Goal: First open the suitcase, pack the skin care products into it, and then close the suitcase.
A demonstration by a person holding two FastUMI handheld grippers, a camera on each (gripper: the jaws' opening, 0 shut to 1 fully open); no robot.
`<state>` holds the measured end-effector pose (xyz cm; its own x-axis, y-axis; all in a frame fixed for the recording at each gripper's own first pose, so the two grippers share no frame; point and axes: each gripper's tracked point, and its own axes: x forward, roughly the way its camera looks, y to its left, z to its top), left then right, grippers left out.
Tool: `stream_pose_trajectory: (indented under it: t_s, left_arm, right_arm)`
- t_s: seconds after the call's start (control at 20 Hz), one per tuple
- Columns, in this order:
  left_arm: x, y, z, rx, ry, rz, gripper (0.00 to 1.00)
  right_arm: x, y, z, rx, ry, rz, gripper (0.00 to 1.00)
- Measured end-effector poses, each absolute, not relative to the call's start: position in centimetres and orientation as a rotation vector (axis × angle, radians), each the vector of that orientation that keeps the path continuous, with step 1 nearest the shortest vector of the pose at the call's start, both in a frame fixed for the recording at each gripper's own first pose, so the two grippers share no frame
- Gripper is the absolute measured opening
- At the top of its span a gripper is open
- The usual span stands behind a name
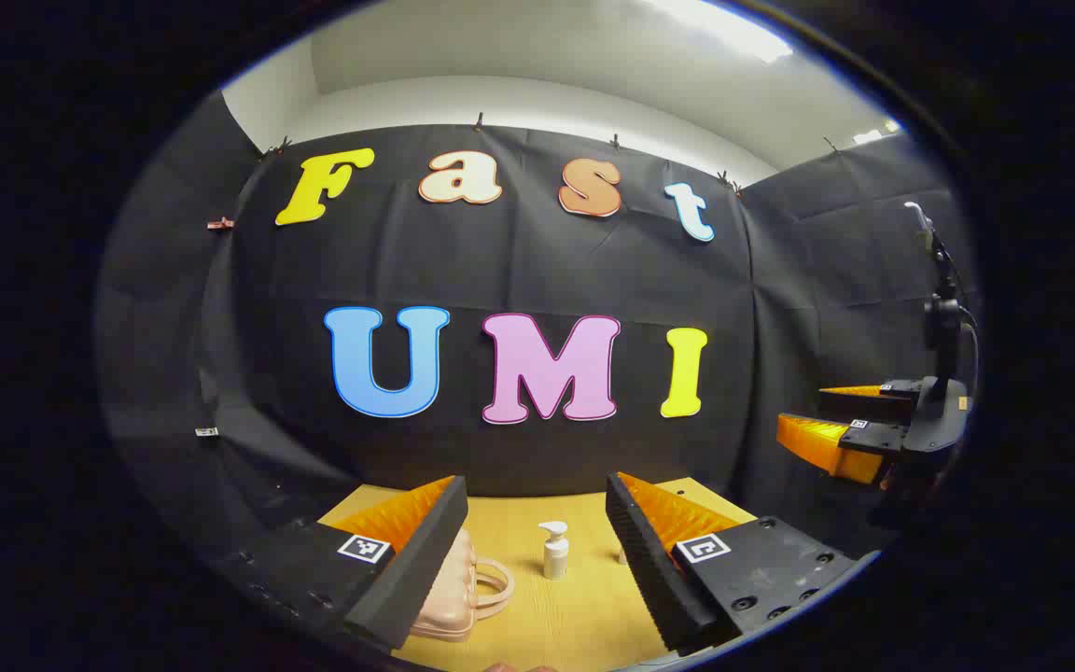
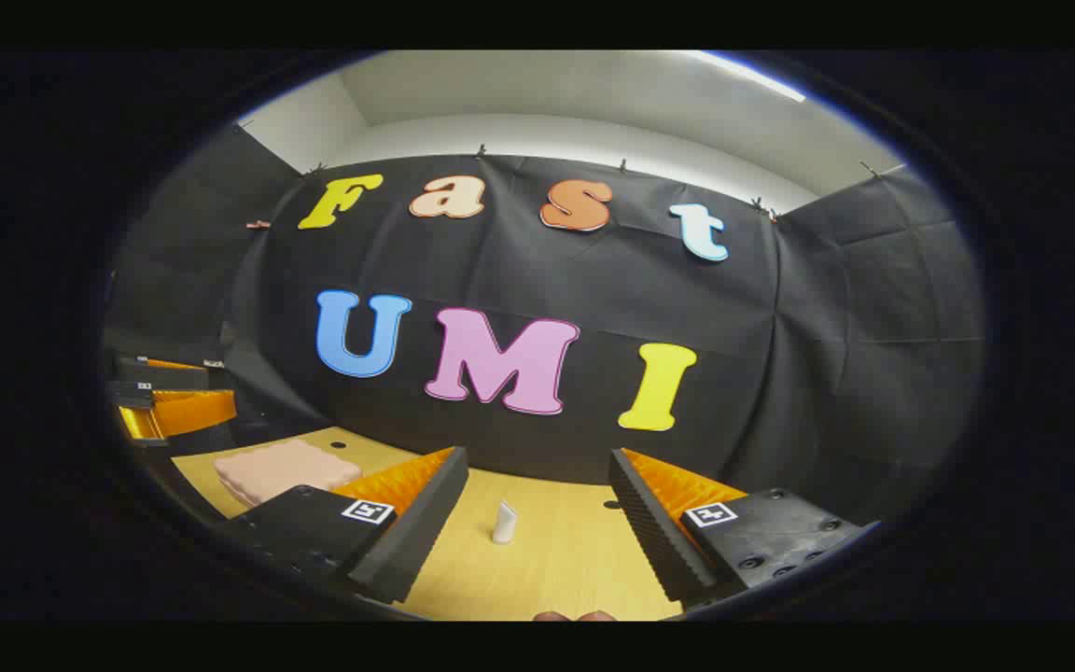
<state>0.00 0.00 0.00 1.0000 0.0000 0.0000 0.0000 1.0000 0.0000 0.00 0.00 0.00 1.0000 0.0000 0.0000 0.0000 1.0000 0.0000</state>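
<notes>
Both claws, left (image 1: 536, 523) and right (image 2: 537, 509), gape empty above counter (image 1: 584, 616). Suitcase (image 1: 463, 588) closed, at your left. Pump bottle (image 1: 553, 551), tube (image 2: 504, 523) stand upright: careless sweep topples them. Handle looks slippery.

On the wooden table (image 1: 584, 616), bare board lies between the closed pink suitcase (image 1: 463, 597) at 7 o'clock and the pump bottle (image 1: 553, 551) at 12; a small tube (image 2: 504, 523) stands alone on open board.
</notes>
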Motion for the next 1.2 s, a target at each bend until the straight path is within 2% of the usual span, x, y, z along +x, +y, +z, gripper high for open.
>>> stream_pose_trajectory:
  t_s: [0.2,0.25,0.3,0.65,0.95,1.2]
  left_arm:
    - [0.0,-0.1,0.2,0.02,-0.006,-0.013,0.95]
    - [-0.1,0.0,0.1,0.025,-0.005,-0.017,0.92]
    - [-0.2,0.1,0.2,0.028,-0.005,-0.017,0.95]
    - [-0.2,0.5,1.0,-0.005,-0.009,0.005,0.95]
    - [-0.9,0.2,-0.4,0.046,0.036,-0.02,0.95]
    - [-0.9,0.6,0.6,0.059,0.001,-0.014,0.95]
  right_arm:
    - [-0.2,-0.6,0.1,0.019,0.0,-0.022,0.98]
    - [-0.3,-0.5,0.0,0.019,0.002,-0.024,0.98]
    - [-0.3,-0.5,-0.1,0.02,0.002,-0.024,0.98]
    - [0.0,0.3,-0.8,0.052,0.033,-0.015,0.96]
    - [0.7,0.7,-0.1,0.04,-0.008,-0.009,0.96]
    - [1.4,1.8,0.6,-0.008,-0.032,-0.004,0.97]
